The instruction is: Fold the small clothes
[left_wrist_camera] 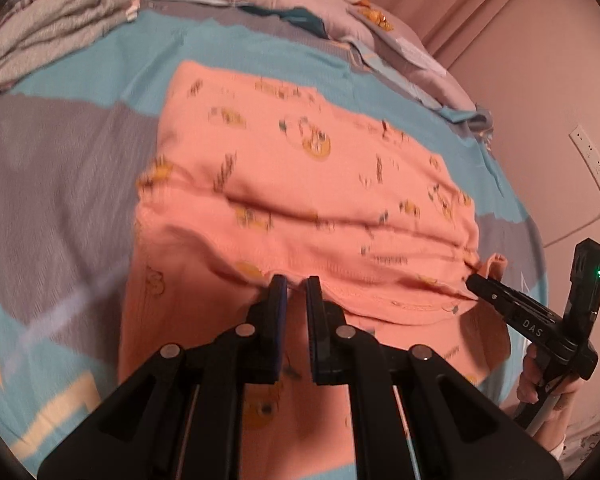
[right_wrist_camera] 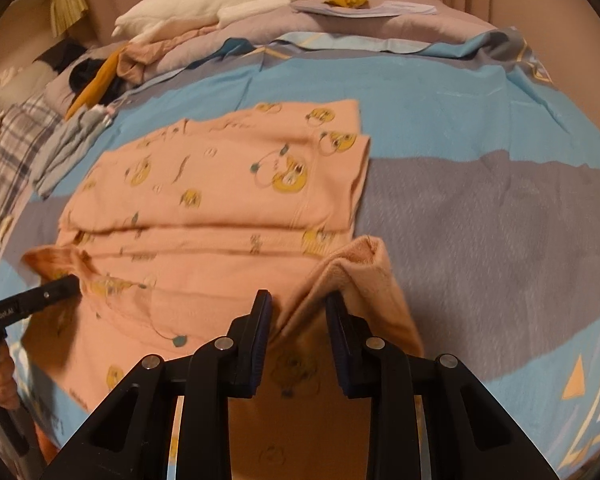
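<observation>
A: Left wrist view: left gripper [left_wrist_camera: 296, 282] is pinched on the near hem of the shirt [left_wrist_camera: 300, 168], jaws nearly together with only thin cloth between them.

B: Where's the shirt?

A: Flat on the bed [left_wrist_camera: 60, 184], pink with yellow cartoon prints, its near edge lifted and doubled toward the far side. Blurry.

B: Right gripper?

A: Right gripper [right_wrist_camera: 298, 300] stands at the shirt's near right corner. A raised fold of fabric sits between the jaws, right finger [right_wrist_camera: 336, 312] against it. Jaws partly apart; can't tell if the pads really press the cloth.

B: Does either gripper show in the other view?

A: Yes. Right one's tip touches the shirt's right edge in the left wrist view, a hand [left_wrist_camera: 540, 376] holding its handle. Left one's tip meets the shirt's left edge in the right wrist view.

B: Anything else?

A: Grey clothes [left_wrist_camera: 48, 36] left of the shirt, plush goose [right_wrist_camera: 220, 4] beyond it at the bed's head.
</observation>
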A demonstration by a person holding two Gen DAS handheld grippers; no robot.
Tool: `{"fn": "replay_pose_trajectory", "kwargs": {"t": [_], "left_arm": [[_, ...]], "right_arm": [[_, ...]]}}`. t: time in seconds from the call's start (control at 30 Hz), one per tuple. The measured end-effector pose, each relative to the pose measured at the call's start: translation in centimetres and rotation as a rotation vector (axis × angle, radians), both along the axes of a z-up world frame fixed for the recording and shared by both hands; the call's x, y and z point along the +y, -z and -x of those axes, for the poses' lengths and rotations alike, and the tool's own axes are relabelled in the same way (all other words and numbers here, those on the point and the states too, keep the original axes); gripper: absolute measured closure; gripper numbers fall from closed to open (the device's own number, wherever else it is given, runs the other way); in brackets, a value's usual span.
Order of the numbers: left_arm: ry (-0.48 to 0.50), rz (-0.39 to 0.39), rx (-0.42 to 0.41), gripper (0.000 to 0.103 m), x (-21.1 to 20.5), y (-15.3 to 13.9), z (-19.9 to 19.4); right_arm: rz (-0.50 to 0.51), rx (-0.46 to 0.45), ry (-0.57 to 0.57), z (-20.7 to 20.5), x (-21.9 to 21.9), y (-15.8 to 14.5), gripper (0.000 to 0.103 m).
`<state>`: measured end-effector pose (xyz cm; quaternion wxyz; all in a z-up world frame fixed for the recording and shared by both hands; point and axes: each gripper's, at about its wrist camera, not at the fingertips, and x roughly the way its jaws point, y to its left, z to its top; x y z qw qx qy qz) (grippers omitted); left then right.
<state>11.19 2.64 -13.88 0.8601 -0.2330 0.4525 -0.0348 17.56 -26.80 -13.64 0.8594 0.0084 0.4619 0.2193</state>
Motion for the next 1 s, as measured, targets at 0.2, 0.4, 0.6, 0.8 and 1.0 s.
{"fn": "replay_pose_trajectory", "kwargs": {"t": [0.2, 0.4, 0.6, 0.8, 1.0], "left_arm": [[-0.051, -0.014, -0.055, 0.091, 2.2, -2.2, -0.3], [-0.107, -0.031, -0.06, 0.072, 5.4, -3.1, 1.5], [-0.111, -0.059, -0.026, 0.055, 6.8, -2.0, 2.6], [-0.095, -0.037, -0.003, 0.057, 6.6, -0.4, 1.7], [-0.092, -0.015, 0.01, 0.076, 6.6, 0.8, 0.7]], "right_arm": [[-0.002, -0.083, 0.063, -0.9, -1.2, -2.3, 0.074], [-0.017, -0.108, 0.116, -1.2, -4.5, -4.1, 0.074], [-0.027, -0.042, 0.097, -0.7, -5.8, -3.0, 0.059], [0.008, -0.003, 0.053, -0.6, -4.4, -1.1, 0.058], [-0.006, 0.032, 0.068, -1.6, -3.8, 0.3, 0.059]]}}
